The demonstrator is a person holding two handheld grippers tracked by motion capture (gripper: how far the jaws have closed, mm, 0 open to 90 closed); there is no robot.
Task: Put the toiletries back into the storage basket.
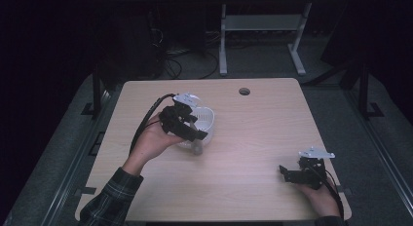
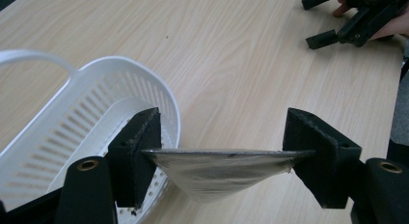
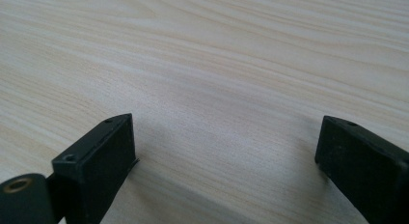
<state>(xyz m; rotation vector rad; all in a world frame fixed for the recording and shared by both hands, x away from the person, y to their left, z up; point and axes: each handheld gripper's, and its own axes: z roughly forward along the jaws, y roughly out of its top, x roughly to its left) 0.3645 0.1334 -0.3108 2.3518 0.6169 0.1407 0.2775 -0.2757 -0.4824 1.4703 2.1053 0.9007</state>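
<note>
High view: my left claw [image 1: 200, 134] hovers over the left half of the desk [image 1: 253, 138], beside a white slotted basket [image 1: 207, 120]; my right claw [image 1: 284, 173] rests near the desk's right front corner, well apart from the left. Left gripper view: I see the left claw [image 2: 219, 154] pinching a shallow metal bowl [image 2: 219, 173] by opposite points of its rim, the bowl hanging level between the pads above the desk; the basket [image 2: 96, 103], with its arched handle, sits just beside the bowl, partly behind the left jaw; the right claw [image 2: 333, 33] lies far off at the top right. Right gripper view: the right claw [image 3: 226, 151] stands spread, bare wood grain between its pads.
</note>
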